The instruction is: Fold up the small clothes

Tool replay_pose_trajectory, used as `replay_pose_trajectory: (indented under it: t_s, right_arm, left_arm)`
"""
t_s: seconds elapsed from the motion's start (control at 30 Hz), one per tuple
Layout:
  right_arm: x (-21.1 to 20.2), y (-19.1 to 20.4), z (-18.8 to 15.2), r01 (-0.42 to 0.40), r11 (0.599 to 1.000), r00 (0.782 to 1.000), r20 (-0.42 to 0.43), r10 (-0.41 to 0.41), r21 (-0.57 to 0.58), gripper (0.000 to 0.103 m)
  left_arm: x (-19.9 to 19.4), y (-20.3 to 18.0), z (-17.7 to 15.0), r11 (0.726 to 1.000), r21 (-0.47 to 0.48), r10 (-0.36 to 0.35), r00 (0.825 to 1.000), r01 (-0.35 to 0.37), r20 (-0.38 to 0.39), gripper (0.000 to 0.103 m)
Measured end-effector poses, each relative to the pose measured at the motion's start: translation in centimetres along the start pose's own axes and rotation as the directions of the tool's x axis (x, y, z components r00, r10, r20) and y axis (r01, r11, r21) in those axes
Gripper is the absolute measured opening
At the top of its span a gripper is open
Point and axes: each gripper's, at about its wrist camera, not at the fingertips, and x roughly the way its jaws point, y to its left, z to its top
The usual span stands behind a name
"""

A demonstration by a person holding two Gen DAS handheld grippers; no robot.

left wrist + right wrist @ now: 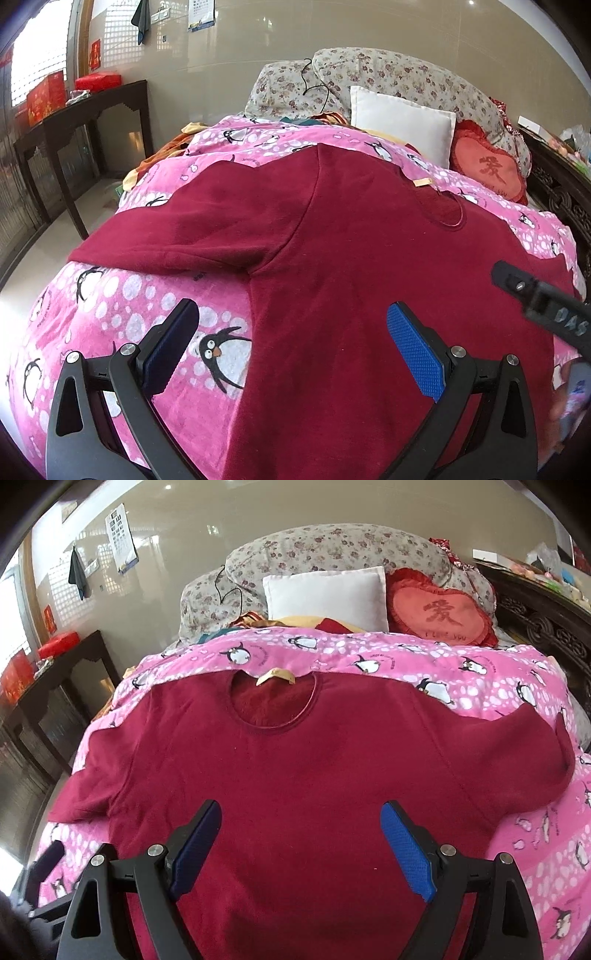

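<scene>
**Sweater flat, both jaws spread**

I see the bed (480,679) carrying the maroon sweater (295,768), collar away from me, sleeves running crosswise. My left hand-held gripper (291,343) hovers spread at its left side seam; right hand-held gripper (301,834), spread, over the hem.

**Crimson on pink: the colours of the bed**

The sweater (295,768) is a plain deep crimson, with a tan label (275,675) at its neckline. Under it the blanket (461,679) is bright pink, dotted white and printed with black-and-white penguins. At 12 o'clock a plain white pillow (327,594) leans on a grey quilt (332,546) sprigged with small maroon flowers; at 1 o'clock a heart cushion (439,613) is salmon red with a darker red frill and character. The left gripper (291,339) and right gripper (301,834) are black with blue textured pads (406,853). At 9 o'clock a dark brown table (77,122) carries red boxes (46,96).
</scene>
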Motion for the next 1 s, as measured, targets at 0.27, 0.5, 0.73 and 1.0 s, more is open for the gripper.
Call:
replay_pose_trajectory:
  t_s: [0.27, 0.5, 0.73, 1.0]
  right_arm:
    - [2.1, 0.1, -1.4, 0.025, 0.999, 1.000, -0.016, -0.026, -0.025, 0.087]
    - [2.6, 0.0, -1.5, 0.003, 1.000, 1.000, -0.018, -0.003, 0.000, 0.087]
    - [3.0, 0.8, -1.9, -0.008, 1.000, 0.999, -0.035, 0.007, -0.024, 0.087]
    - [2.7, 1.5, -2.2, -0.039, 0.999, 0.998, -0.040, 0.038, -0.031, 0.087]
  left_arm:
    - [1.1, 0.2, 0.2, 1.000, -0.012, -0.006, 1.000, 0.006, -0.015, 0.102]
    - [1.4, 0.9, 0.1, 1.000, -0.023, -0.007, 1.000, 0.007, -0.029, 0.102]
    - [0.8, 4.6, 1.2, 0.996, -0.084, -0.030, 0.998, 0.026, -0.048, 0.102]
    - [1.5, 17.2, 2.8, 0.925, -0.378, -0.074, 0.993, 0.034, -0.091, 0.101]
